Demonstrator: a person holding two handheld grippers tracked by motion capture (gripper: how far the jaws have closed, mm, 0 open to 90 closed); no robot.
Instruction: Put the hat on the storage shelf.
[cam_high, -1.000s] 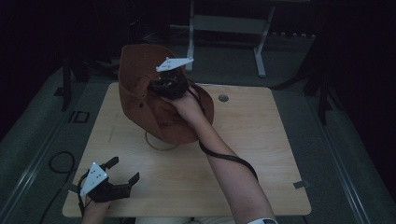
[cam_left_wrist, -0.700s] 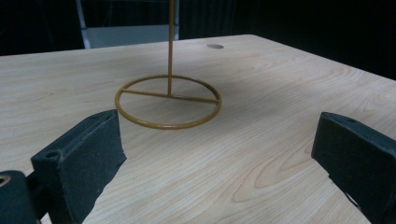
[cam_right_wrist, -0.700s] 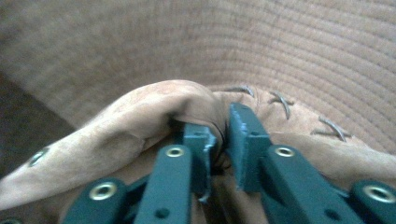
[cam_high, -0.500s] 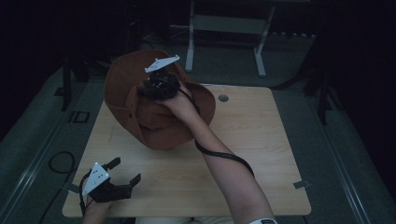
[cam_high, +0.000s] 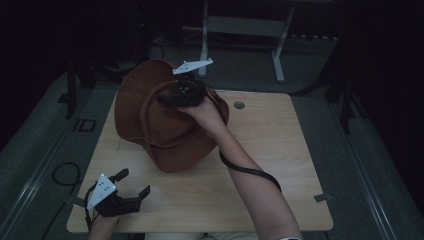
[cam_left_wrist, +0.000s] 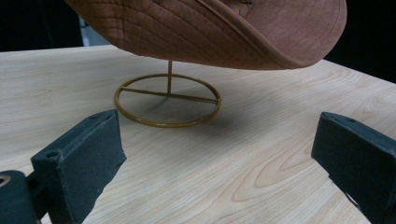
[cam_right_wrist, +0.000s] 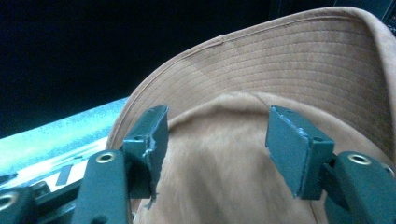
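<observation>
A brown wide-brimmed hat (cam_high: 165, 135) sits on a thin gold wire stand (cam_left_wrist: 168, 100) at the middle left of the wooden table (cam_high: 280, 150). My right gripper (cam_high: 162, 97) hovers at the hat's crown. Its jaws have just been opening and now stand apart, with the crown's fabric (cam_right_wrist: 219, 168) behind them and no pad pressing on it. The hat's stitched brim (cam_right_wrist: 280, 60) curves up beyond the jaws. My left gripper (cam_high: 134, 182) rests near the table's front left corner, open with nothing between its jaws, and faces the stand's ring base under the hat's brim (cam_left_wrist: 210, 28).
A cable hole (cam_high: 239, 105) lies in the table behind the hat. A grey metal frame (cam_high: 240, 30) stands on the floor beyond the table. A cable (cam_high: 65, 175) loops on the floor at the left. A bit of tape (cam_high: 322, 197) sticks out at the table's right edge.
The right gripper's jaws have opened off the hat's crown. The hat has settled over the stand, its brim swinging left and down. The left gripper has kept still.
</observation>
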